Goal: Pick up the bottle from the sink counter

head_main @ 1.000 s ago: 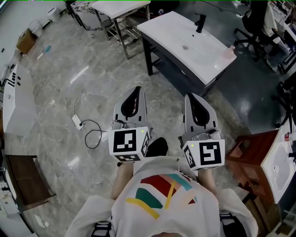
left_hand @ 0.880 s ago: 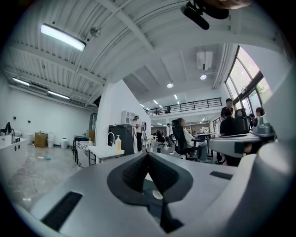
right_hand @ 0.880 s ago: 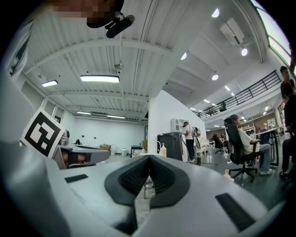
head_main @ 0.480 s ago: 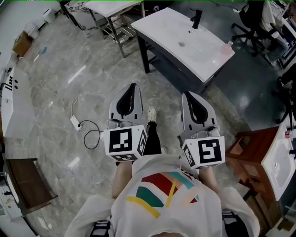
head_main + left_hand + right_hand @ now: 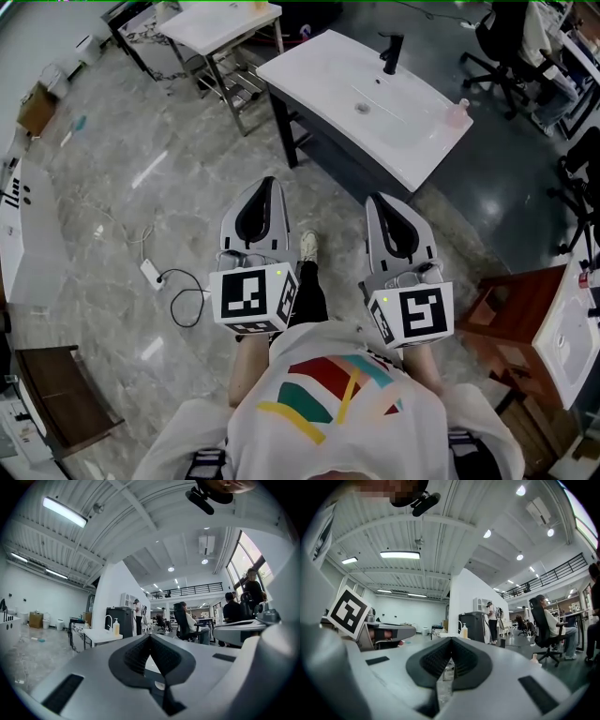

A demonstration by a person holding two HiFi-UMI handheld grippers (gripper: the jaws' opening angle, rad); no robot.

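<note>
Pink small bottle [image 5: 457, 113] standing on the right corner of the white sink worktop [image 5: 314, 66]. Grey left claw [image 5: 269, 182] and grey right claw [image 5: 379, 200] both pinched together, empty, well apart from it.

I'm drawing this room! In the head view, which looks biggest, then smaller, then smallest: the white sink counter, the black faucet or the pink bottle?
1. The white sink counter, by far the biggest.
2. The black faucet and the pink bottle: both look small and about alike, so I won't rank them.
</note>
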